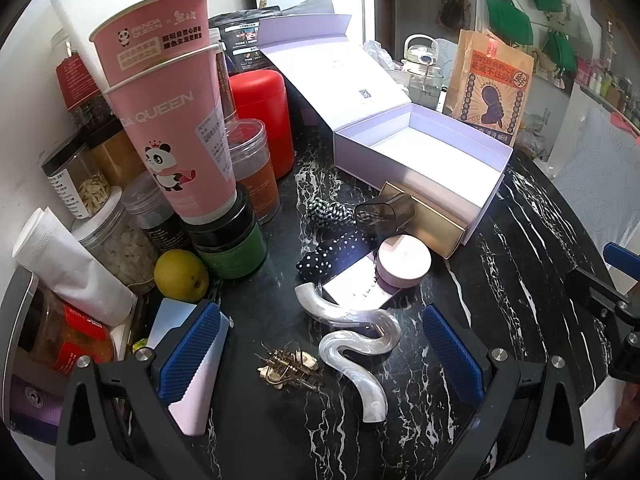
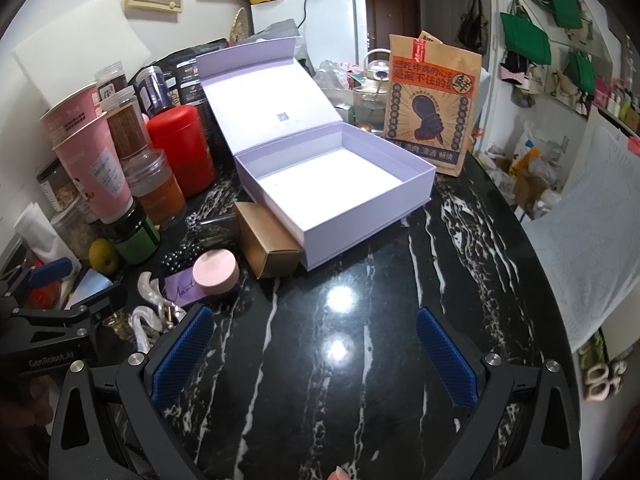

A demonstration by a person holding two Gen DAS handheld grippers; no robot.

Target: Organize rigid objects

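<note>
An open, empty lavender box (image 1: 420,156) (image 2: 336,184) stands on the black marble table (image 2: 360,320), lid tilted back. In front of it lie a gold carton (image 1: 432,220) (image 2: 268,244), a pink round tin (image 1: 404,262) (image 2: 216,270) on a lilac card (image 1: 356,286), a dark clear clip (image 1: 384,212), a polka-dot scrunchie (image 1: 332,252), a pearly wavy hair claw (image 1: 352,340) and a gold hair clip (image 1: 288,366). My left gripper (image 1: 324,356) is open just above the claw and gold clip. My right gripper (image 2: 316,356) is open over bare marble, right of the pile.
Stacked pink paper cups (image 1: 172,112), a red canister (image 1: 264,120), jars, a green-lidded jar (image 1: 232,244) and a lemon (image 1: 182,274) crowd the left side. A brown paper bag (image 2: 434,108) and glass kettle (image 2: 374,92) stand behind the box. The table's right edge curves away.
</note>
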